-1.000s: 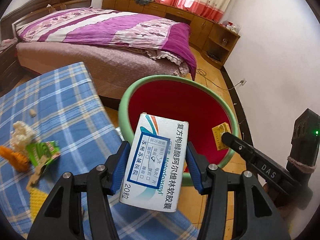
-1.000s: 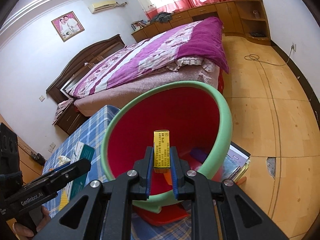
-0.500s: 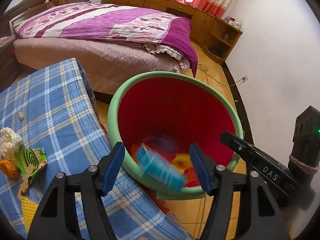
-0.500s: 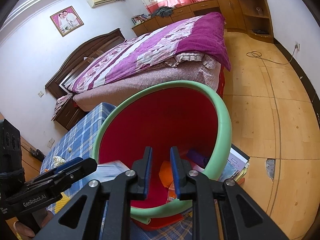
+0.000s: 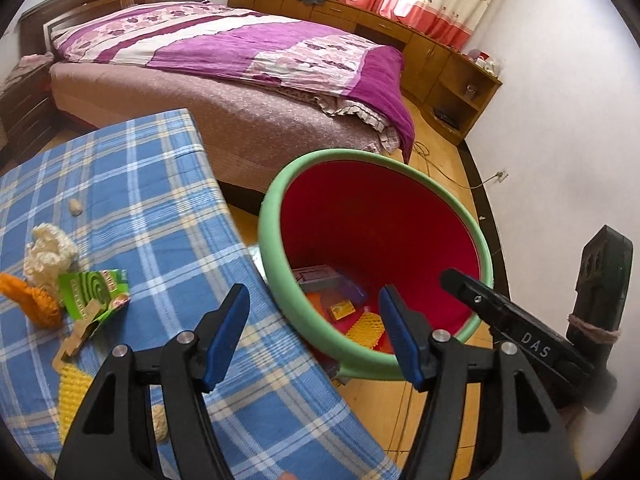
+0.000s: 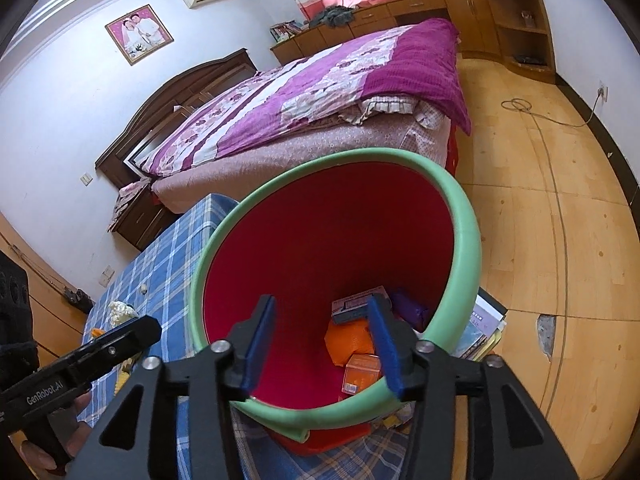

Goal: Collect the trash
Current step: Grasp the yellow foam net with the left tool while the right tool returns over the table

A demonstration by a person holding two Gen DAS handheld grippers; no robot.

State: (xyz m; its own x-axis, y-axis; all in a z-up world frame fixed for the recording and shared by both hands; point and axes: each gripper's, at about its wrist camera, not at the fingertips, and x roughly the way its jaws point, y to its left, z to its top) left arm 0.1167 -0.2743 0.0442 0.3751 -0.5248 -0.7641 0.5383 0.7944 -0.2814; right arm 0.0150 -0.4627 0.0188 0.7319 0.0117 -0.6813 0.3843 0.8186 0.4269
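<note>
A red bin with a green rim (image 5: 276, 216) (image 6: 466, 236) stands beside the blue checked table (image 5: 152, 216). Inside it lie a white medicine box (image 6: 356, 304), a small yellow box (image 5: 343, 309) and orange and yellow scraps. My left gripper (image 5: 314, 332) hangs open over the bin's near rim with nothing between its fingers. My right gripper (image 6: 322, 344) is over the bin too; its jaws are opening and hold nothing. On the table lie a green packet (image 5: 94, 286), an orange piece (image 5: 34, 300) and a white crumpled wad (image 5: 50, 250).
A bed with a purple quilt (image 5: 248, 52) stands behind the bin. Wooden cabinets (image 5: 440, 60) line the far wall. A cable (image 6: 536, 116) runs across the wooden floor. Papers (image 6: 484, 328) lie on the floor by the bin.
My left gripper opened and the white medicine box dropped into the bin. My right gripper let go of the yellow box, which also fell in, and its jaws have spread wider.
</note>
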